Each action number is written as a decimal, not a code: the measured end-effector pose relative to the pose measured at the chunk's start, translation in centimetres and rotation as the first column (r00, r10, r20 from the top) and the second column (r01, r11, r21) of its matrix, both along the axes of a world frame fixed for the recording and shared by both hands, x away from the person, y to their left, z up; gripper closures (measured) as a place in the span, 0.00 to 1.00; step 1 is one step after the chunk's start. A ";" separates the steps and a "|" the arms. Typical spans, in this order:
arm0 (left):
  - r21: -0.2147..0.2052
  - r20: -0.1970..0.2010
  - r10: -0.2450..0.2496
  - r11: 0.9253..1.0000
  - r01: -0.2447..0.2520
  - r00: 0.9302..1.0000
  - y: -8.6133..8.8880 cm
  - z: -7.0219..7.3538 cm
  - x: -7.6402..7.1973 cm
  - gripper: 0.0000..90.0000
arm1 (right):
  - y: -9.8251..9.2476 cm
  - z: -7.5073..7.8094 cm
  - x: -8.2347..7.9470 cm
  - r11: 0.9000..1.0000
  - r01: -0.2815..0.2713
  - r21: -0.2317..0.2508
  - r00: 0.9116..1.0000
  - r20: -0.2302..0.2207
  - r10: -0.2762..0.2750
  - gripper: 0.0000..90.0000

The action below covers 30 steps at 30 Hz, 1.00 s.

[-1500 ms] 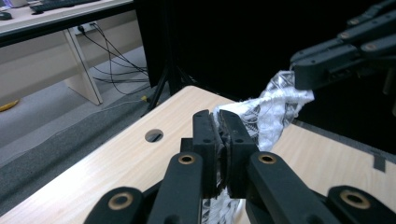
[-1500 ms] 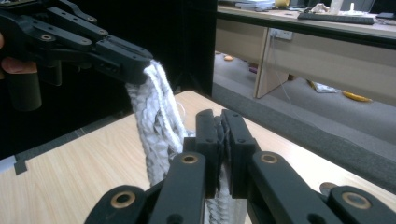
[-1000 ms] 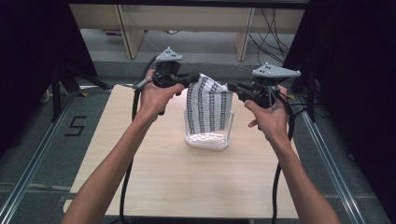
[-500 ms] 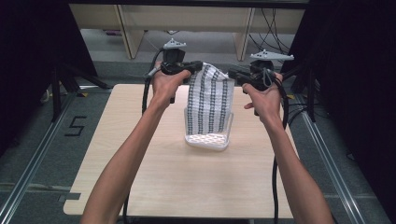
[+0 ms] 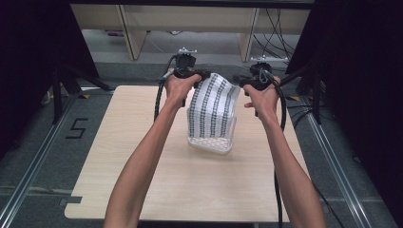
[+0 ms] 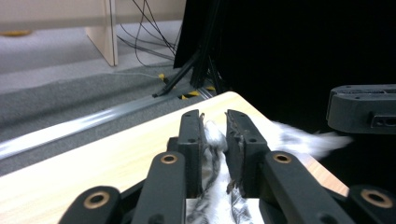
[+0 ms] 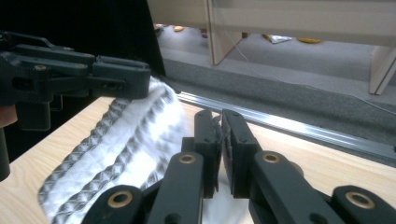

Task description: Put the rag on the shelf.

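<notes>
A white cloth [image 5: 214,107] with dark dotted stripes hangs stretched between my two grippers, draping over a clear plastic basket [image 5: 211,145] on the wooden table [image 5: 133,156]. My left gripper [image 5: 202,73] is at the cloth's top left corner. In the left gripper view its jaws [image 6: 215,121] have just been opening and stand slightly apart, with crumpled cloth [image 6: 212,140] loose between them. My right gripper [image 5: 240,80] is shut on the top right corner. In the right gripper view [image 7: 220,119] the cloth's edge [image 7: 135,140] is pinched in the narrow slit.
The basket stands near the middle of the table, toward the far side. Metal rails [image 5: 28,166] run along both table sides, and wooden shelf legs [image 5: 130,33] and cables [image 5: 278,28] lie beyond the far edge. Black curtains stand to the left and right.
Both hands have moved toward the far side of the table and sunk, bringing the cloth lower over the basket. The left gripper's jaws have parted a little.
</notes>
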<state>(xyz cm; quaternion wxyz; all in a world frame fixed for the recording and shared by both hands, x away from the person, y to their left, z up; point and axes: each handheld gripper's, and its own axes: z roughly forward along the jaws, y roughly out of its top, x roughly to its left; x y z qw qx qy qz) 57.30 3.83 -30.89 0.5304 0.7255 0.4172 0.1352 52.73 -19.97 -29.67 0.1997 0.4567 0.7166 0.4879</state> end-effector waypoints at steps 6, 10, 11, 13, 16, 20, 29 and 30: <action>0.026 -0.035 0.009 1.000 -0.008 0.999 -0.4 -0.6 0.4 0.65 | -0.1 -1.1 0.4 1.000 0.009 -0.003 1.000 -0.020 -0.009 0.92; 0.034 -0.044 0.021 0.999 -0.020 0.999 0.2 -0.5 0.3 0.55 | -0.2 -1.4 0.2 1.000 0.002 -0.012 1.000 -0.026 -0.003 0.89; 0.029 -0.051 0.014 1.000 -0.012 0.999 0.4 -0.5 0.3 0.54 | -0.2 -1.4 0.2 1.000 -0.004 -0.016 1.000 -0.024 0.003 0.89; 0.022 -0.057 0.009 1.000 -0.007 0.998 0.5 -0.5 0.1 0.52 | -0.3 -1.3 0.0 1.000 -0.009 -0.008 1.000 -0.027 0.009 0.87; 0.033 -0.060 -0.001 0.999 0.003 0.998 0.9 -0.5 -0.2 0.51 | -0.2 -1.4 -0.2 1.000 -0.011 -0.007 1.000 -0.024 0.011 0.85; 0.038 -0.065 -0.007 0.999 0.010 0.998 1.2 -0.5 -0.5 0.50 | -0.1 -1.6 -0.4 1.000 -0.023 -0.015 0.999 -0.025 0.022 0.84; 0.043 -0.075 -0.026 0.999 0.029 0.997 1.7 -0.2 -1.2 0.50 | -0.5 -1.6 -0.9 0.999 -0.033 -0.026 0.999 -0.023 0.032 0.80; 0.045 -0.075 -0.025 0.999 0.029 0.997 1.7 -0.2 -1.3 0.50 | -0.5 -1.6 -0.9 0.999 -0.033 -0.027 0.999 -0.023 0.033 0.80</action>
